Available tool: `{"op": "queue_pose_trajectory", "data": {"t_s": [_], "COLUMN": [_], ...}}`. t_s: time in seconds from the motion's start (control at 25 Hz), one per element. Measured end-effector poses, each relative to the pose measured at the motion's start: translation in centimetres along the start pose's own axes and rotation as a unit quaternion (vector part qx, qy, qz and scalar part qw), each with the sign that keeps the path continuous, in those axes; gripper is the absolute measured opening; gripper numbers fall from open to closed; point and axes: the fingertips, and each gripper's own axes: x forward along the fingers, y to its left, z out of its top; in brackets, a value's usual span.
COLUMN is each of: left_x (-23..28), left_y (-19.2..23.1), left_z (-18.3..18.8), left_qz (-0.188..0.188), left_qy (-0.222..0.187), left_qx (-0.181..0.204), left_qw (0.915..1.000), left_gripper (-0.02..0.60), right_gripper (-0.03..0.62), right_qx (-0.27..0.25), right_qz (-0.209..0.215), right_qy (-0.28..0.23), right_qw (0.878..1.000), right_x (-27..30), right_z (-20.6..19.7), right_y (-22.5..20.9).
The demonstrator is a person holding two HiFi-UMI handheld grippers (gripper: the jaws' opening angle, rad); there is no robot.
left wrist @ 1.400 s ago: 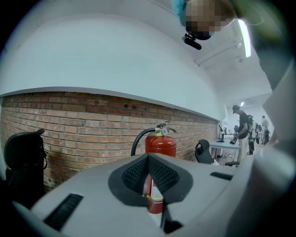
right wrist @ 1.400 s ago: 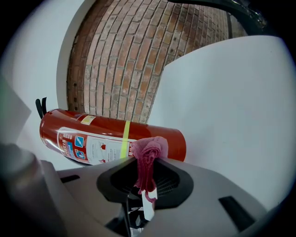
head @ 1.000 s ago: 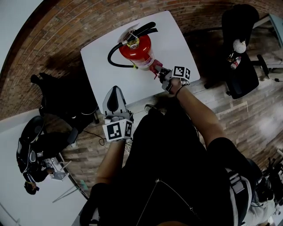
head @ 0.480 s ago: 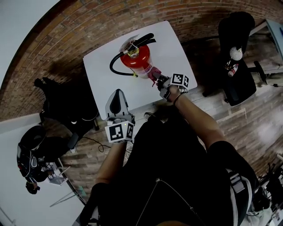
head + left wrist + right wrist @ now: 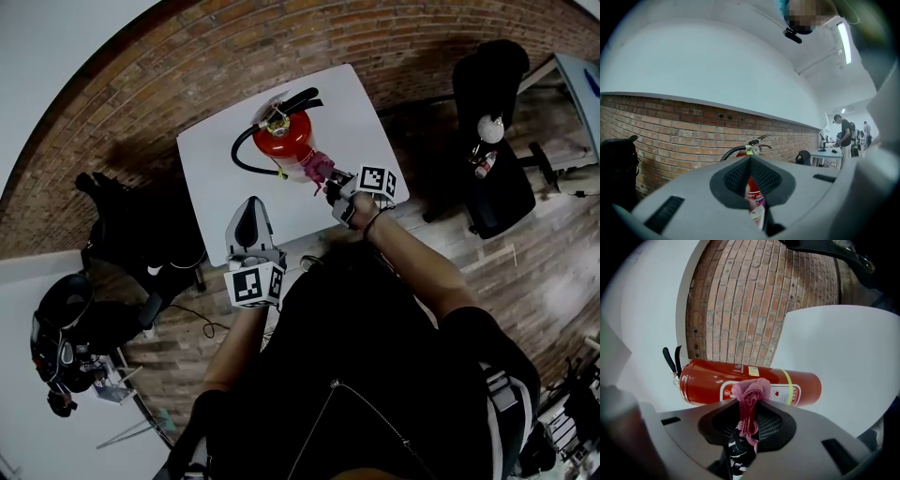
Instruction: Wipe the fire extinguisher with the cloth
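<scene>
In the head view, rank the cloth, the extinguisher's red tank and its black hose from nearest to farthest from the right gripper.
1. cloth, clamped in the right gripper.
2. red tank, just beyond the cloth.
3. black hose, looping off the tank's left side.

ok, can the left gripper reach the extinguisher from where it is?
Probably yes. The left gripper, jaws together and empty, points at the fire extinguisher with only bare white table between. The right gripper, shut on the pink cloth, sits off to the right, out of its path.
</scene>
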Motion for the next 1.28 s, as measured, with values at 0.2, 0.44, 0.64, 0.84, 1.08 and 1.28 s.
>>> {"op": "queue_pose_trajectory", "data": {"t_s": [0.2, 0.44, 0.64, 0.84, 1.08, 1.28], "left_x": [0.2, 0.6, 1.2, 2.0, 2.7, 3.0], "left_y": [-0.5, -1.2, -1.8, -2.1, -2.6, -2.7], "left_z": [0.5, 1.0, 2.0, 2.6, 3.4, 3.6], "left_qz": [0.003, 0.000, 0.000, -0.001, -0.005, -0.005], "left_qy": [-0.005, -0.017, -0.023, -0.029, -0.038, -0.040], "left_qx": [0.002, -0.001, 0.002, 0.003, 0.006, 0.008], "left_qw": [1.0000, 0.9999, 0.9997, 0.9996, 0.9992, 0.9992], "left_gripper": [0.009, 0.010, 0.009, 0.009, 0.010, 0.010], "right_gripper": [0.101, 0.101, 0.101, 0.101, 0.101, 0.101], "right_qx": [-0.005, -0.003, -0.009, -0.015, -0.026, -0.035], "right_qz": [0.021, 0.027, 0.039, 0.055, 0.079, 0.106], "right_qy": [0.002, 0.005, 0.008, 0.011, 0.017, 0.024], "right_qw": [1.000, 1.000, 0.999, 0.998, 0.996, 0.993], "right_x": [-0.7, -1.3, -2.0, -2.5, -3.4, -4.1], "right_z": [0.4, 0.8, 1.2, 1.4, 1.3, 1.5], "right_y": [2.5, 5.6, 7.9, 10.2, 13.8, 16.0]}}
